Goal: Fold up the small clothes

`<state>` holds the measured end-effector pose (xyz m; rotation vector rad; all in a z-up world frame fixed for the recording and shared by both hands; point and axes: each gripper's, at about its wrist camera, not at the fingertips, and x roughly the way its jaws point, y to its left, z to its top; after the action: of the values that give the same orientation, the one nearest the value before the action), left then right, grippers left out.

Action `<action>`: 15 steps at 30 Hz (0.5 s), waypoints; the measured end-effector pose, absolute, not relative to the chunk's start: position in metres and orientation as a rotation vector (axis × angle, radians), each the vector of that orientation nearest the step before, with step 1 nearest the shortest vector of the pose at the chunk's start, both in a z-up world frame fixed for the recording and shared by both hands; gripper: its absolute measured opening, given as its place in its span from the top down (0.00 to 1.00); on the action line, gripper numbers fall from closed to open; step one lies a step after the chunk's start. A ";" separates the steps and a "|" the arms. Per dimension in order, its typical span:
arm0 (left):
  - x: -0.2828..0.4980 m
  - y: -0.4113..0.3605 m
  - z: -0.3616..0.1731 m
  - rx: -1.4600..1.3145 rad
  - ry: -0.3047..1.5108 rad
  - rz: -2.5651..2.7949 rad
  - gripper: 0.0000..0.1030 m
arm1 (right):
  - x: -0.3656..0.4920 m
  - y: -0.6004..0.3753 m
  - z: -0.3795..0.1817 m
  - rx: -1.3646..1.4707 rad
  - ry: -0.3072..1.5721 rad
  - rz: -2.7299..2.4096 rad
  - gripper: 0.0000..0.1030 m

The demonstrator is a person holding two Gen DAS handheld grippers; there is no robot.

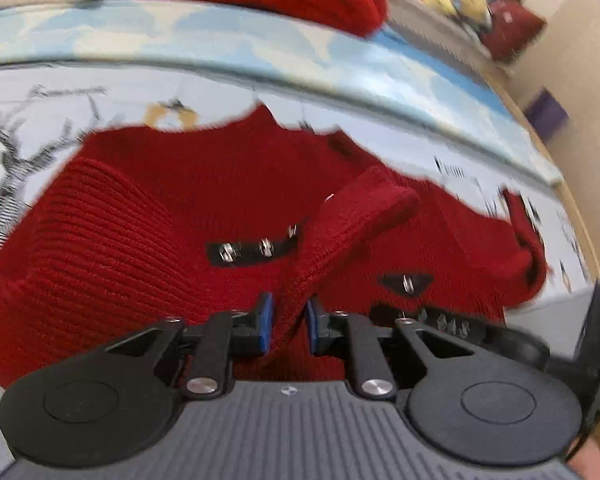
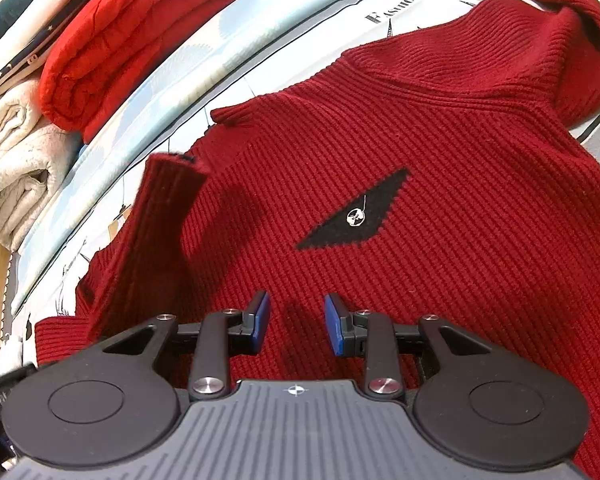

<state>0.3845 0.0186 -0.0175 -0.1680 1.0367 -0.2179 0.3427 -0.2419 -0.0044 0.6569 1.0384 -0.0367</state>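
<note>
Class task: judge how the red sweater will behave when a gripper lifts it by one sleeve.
The sweater is thick ribbed knit, so it will probably flop and drape rather than hold its shape. The sleeve between the left gripper pads already bends and sags. The coarse ribs should grip the pads, so slipping seems unlikely.

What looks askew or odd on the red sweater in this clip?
Nothing looks damaged. The red sweater lies rumpled on the printed sheet; its sleeve is lifted across the body, pinched in the left tool. The right tool hovers open.
</note>
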 end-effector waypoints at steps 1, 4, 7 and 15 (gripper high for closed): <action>0.384 0.016 -0.020 -0.157 1.056 -0.230 0.52 | 0.343 -0.242 -0.005 0.656 1.039 -0.038 0.68; 0.381 0.015 -0.019 -0.151 1.048 -0.235 0.37 | 0.343 -0.244 -0.006 0.656 1.044 -0.042 0.68; 0.382 0.033 -0.009 -0.213 1.001 -0.206 0.36 | 0.344 -0.246 -0.006 0.660 1.038 -0.045 0.68; 0.377 0.128 0.016 -0.443 0.852 0.212 0.36 | 0.343 -0.259 -0.005 0.732 1.001 -0.071 0.68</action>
<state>0.3767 0.1277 0.0160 -0.4428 0.8520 0.2117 0.3425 -0.2588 -0.0049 0.7321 1.0010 -0.0708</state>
